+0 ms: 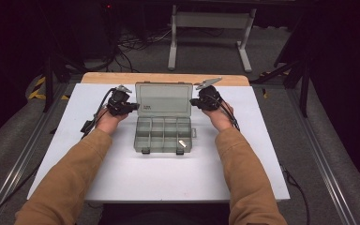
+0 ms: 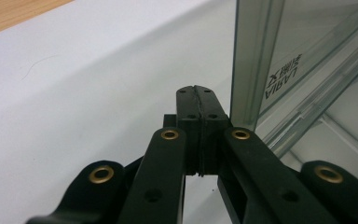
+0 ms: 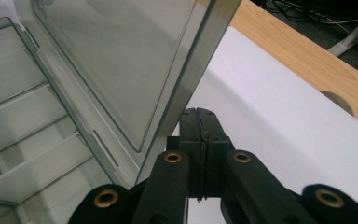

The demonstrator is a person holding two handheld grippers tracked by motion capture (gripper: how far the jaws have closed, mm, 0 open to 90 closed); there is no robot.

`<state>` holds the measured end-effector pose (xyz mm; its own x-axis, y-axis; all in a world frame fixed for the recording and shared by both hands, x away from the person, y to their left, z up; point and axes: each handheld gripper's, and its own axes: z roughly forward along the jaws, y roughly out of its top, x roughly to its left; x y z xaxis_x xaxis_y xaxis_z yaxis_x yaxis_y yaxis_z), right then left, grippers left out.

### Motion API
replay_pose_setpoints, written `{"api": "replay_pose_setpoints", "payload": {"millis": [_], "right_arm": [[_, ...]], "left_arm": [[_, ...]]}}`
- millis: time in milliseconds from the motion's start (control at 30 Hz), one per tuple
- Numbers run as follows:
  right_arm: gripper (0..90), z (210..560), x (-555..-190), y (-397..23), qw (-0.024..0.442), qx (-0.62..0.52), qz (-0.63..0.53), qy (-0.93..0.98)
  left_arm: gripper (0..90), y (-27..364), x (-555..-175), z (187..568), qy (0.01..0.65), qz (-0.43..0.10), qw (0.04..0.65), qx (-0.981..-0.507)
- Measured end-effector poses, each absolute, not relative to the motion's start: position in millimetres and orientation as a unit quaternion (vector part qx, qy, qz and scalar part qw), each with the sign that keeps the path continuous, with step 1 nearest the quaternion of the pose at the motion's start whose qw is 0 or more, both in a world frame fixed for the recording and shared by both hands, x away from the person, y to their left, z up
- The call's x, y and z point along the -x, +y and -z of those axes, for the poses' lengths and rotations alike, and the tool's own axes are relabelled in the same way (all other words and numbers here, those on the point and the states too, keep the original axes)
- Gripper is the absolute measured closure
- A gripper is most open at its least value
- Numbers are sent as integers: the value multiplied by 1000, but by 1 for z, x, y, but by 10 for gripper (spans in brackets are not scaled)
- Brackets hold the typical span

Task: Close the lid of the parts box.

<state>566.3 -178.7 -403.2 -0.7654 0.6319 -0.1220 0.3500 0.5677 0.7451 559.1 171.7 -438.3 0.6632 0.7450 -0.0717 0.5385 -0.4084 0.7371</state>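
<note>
From above, my two sleeved forearms reach across the white bench (image 1: 122,178) to a clear compartment box (image 1: 163,135) at its centre, one small pale piece (image 1: 182,144) in a near cell. The left claw (image 2: 196,91) and right claw (image 3: 199,114) flank its raised lid (image 1: 163,99), jaws pressed together, holding nothing; the left gripper view alone catches the lid's printed lettering (image 2: 283,77).

Dark room, grey carpet (image 1: 206,56), white table (image 1: 122,173).
</note>
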Motion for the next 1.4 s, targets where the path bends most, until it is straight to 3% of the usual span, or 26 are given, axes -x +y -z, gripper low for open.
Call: {"api": "replay_pose_setpoints", "payload": {"millis": [1400], "right_arm": [[896, 385, -531, -183, 179, -236, -367, 882]], "left_arm": [[894, 183, -534, 421, 340, -118, 399, -843]]}}
